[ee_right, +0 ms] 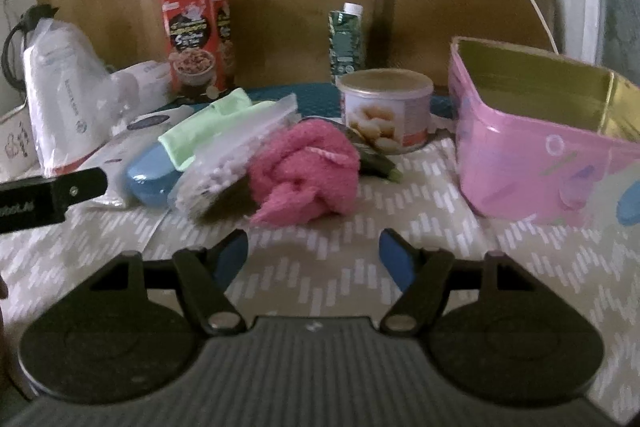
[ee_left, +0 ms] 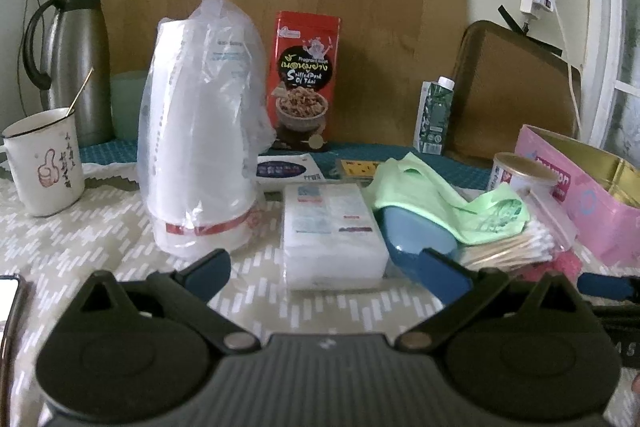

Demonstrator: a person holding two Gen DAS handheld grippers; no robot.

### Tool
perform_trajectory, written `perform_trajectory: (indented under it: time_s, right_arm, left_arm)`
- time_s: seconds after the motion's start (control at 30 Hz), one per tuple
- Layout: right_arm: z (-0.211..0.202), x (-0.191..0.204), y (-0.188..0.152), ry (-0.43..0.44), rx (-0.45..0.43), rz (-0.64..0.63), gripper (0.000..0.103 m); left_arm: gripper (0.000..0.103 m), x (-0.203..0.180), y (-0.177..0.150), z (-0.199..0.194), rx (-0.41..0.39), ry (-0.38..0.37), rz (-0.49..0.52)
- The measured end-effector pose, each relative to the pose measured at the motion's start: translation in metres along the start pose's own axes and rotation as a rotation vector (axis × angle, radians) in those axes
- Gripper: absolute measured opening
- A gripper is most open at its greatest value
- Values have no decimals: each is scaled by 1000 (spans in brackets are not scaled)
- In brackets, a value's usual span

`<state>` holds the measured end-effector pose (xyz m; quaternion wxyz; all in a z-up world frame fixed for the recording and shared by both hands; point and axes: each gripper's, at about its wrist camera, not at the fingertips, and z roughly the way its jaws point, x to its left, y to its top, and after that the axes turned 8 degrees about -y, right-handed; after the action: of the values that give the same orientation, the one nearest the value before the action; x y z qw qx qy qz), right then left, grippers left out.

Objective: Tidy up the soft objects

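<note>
A crumpled pink towel (ee_right: pixel 306 171) lies on the patterned tablecloth, just ahead of my open, empty right gripper (ee_right: pixel 314 257). A light green cloth (ee_left: pixel 432 195) drapes over a blue case (ee_left: pixel 416 239); it also shows in the right wrist view (ee_right: pixel 208 131). A white wrapped tissue pack (ee_left: pixel 332 231) lies straight ahead of my open, empty left gripper (ee_left: pixel 332 269). An open pink tin box (ee_right: pixel 536 143) stands at the right, also seen in the left wrist view (ee_left: pixel 588 195).
A bag of cotton swabs (ee_left: pixel 516 247), a round can (ee_right: pixel 386 109), a red snack box (ee_left: pixel 304 79), a green carton (ee_left: pixel 434 115), a bagged stack of cups (ee_left: pixel 200 131), a mug (ee_left: pixel 44 167) and a steel flask (ee_left: pixel 76 63) crowd the table.
</note>
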<state>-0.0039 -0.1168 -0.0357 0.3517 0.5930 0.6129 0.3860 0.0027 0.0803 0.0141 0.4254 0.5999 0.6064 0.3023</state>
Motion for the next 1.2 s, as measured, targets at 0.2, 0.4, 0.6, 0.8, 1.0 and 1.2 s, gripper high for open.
perform_trajectory:
  time_s: [0.2,0.4,0.6,0.8,1.0,1.2]
  right_arm:
    - [-3,2,0,14,-18,-32,75]
    - [0,0,1,38,0,-29,75]
    - [0,2,0,43,1,-41,75]
    - [2,6,1,52,2,-77,75]
    - [2,19,5,71,-34,-149,80]
    - [3,30,15,92,-85,-195,87]
  left_arm:
    - [103,2,1,4,25,2,-11]
    - [103,4,0,5,32,0,-21]
    - [103,17,3,8,48,-7,-92]
    - [103,26,3,10,57,-26,-142]
    - [103,25,3,8,41,-26,-142]
    - [103,27,3,2,19,-25,-162]
